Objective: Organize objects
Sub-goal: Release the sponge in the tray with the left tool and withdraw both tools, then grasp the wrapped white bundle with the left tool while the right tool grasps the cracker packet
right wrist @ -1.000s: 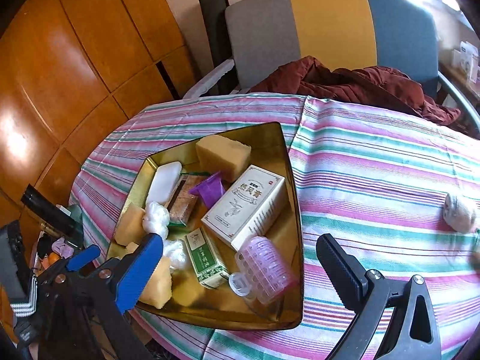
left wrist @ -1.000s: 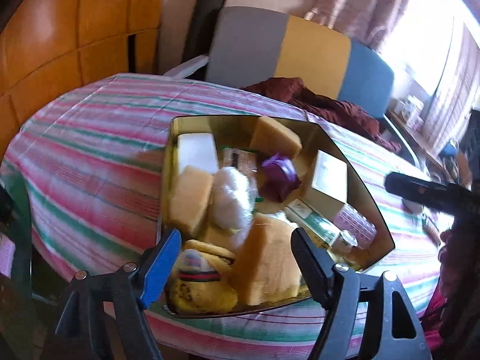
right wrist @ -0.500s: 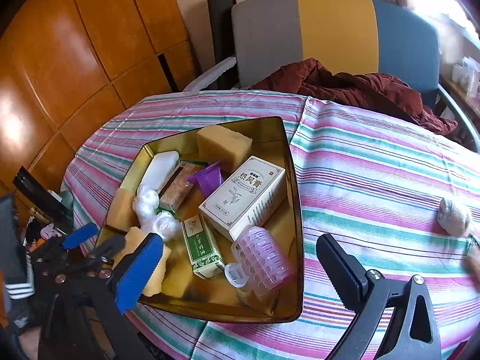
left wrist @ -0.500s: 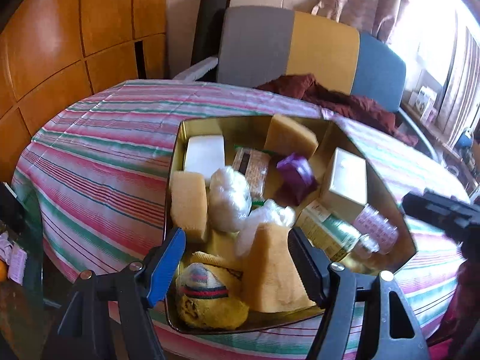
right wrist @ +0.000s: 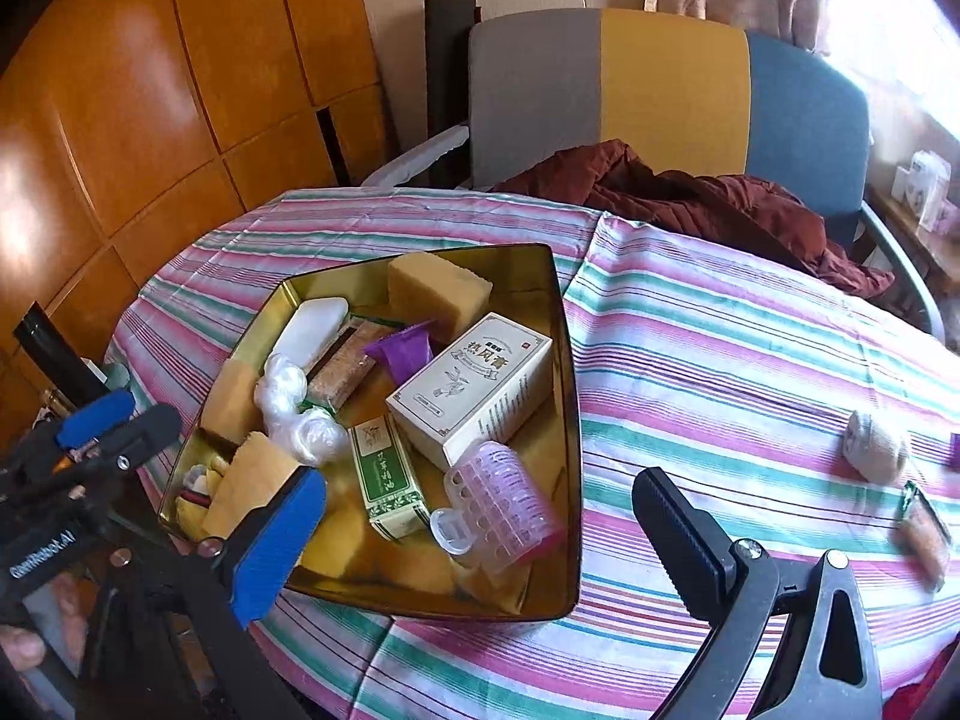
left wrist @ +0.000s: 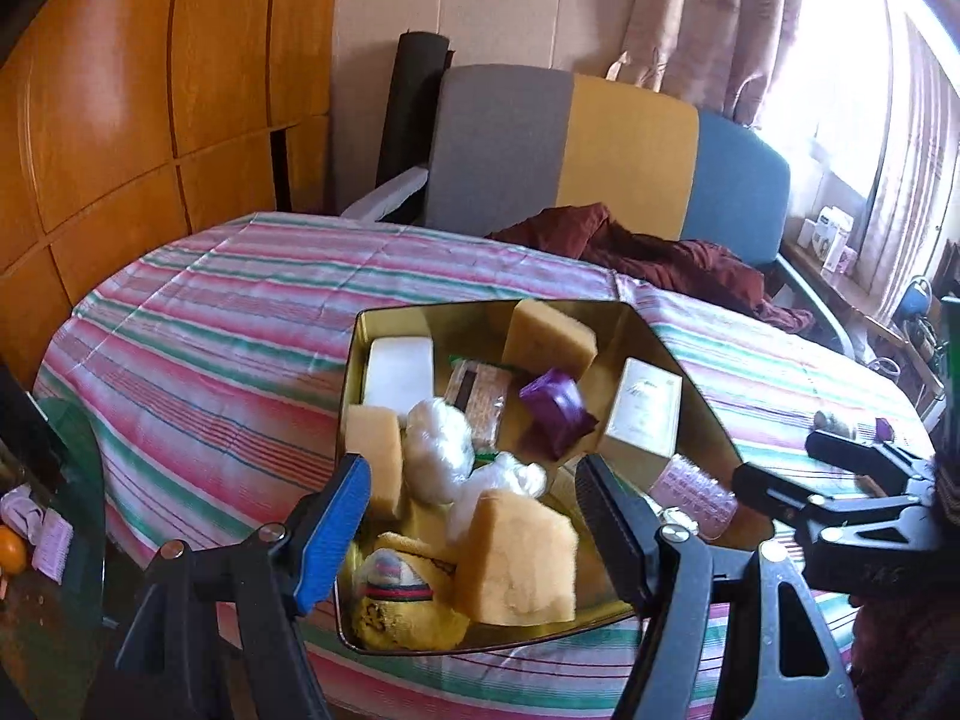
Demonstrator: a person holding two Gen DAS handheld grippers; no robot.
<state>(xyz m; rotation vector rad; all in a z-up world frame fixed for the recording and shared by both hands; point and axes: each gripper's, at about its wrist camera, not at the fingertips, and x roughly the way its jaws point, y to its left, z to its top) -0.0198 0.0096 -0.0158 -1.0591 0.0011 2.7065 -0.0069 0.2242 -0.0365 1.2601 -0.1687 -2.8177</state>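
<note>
A gold tin tray sits on the striped tablecloth, full of sponges, a white box, a green box, a pink roller, a purple piece, plastic wads and a rolled sock. My left gripper is open and empty, held over the tray's near end. My right gripper is open and empty, at the tray's near right side. On the cloth to the right lie a rolled sock and a small snack packet.
A grey, yellow and blue chair with a dark red garment stands behind the table. Wooden wall panels are on the left. A glass side table with small items is at the lower left.
Both grippers have drawn back and risen a little from the tray, still open and empty. The sock and snack packet on the right have come further into the right wrist view.
</note>
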